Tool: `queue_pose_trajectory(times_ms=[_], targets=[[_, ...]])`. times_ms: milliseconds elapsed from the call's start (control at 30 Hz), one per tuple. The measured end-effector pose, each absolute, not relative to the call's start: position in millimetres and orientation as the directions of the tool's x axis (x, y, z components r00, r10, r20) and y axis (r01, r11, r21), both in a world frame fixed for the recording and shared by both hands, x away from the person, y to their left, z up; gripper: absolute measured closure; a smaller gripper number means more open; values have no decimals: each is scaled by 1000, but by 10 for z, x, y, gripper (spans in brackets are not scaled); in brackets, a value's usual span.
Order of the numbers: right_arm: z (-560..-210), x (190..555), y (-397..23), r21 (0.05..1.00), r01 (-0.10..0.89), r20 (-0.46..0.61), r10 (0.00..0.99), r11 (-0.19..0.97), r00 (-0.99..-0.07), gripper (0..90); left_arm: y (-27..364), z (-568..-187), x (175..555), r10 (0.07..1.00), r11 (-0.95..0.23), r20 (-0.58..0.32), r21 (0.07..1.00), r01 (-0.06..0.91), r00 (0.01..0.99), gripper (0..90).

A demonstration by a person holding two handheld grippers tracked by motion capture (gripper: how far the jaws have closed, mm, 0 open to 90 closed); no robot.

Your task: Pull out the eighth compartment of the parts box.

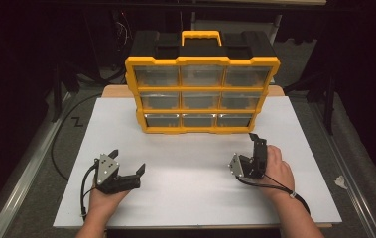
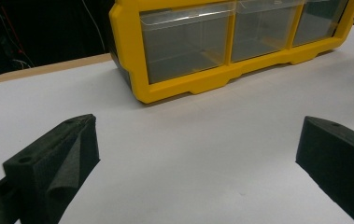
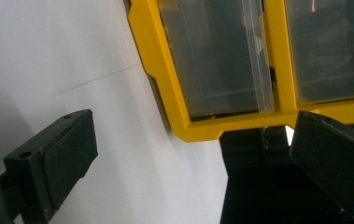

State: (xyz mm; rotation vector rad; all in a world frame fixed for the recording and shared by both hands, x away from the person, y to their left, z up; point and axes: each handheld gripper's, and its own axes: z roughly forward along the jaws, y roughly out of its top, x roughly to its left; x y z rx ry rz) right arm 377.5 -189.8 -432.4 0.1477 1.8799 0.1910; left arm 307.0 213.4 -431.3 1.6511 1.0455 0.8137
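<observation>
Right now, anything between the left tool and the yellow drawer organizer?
Nothing: bare white table between the open left tool and the yellow drawer organizer, per left gripper view.

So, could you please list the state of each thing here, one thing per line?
Drawer cabinet: upright at the far side of the table, handle on top.
Drawers: all nine pushed in; nothing visible inside the clear fronts.
Left gripper: open, holding nothing, low above the table.
Right gripper: open, holding nothing, turned on its side near the cabinet's bottom right corner.
</observation>
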Motion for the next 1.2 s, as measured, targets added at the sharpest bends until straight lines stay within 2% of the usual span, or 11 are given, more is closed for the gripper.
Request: queue_pose_trajectory(times_ms=[667, 967, 1200], targets=[[-4370, 3681, -1739, 71, -57, -959, 53, 996, -279, 23, 2141, -4304, 3059, 914, -142, 33, 959, 244, 403, 3], [-4412, 3636, -1587, 42, -91, -967, 17, 995, -256, 78, 2130, -4313, 3064, 907, -155, 42, 958, 240, 418, 3], [-4441, 3663, -1409, 35, -132, -977, 6, 991, -215, 168, 2137, -4316, 3070, 909, -156, 43, 958, 242, 414, 3]])
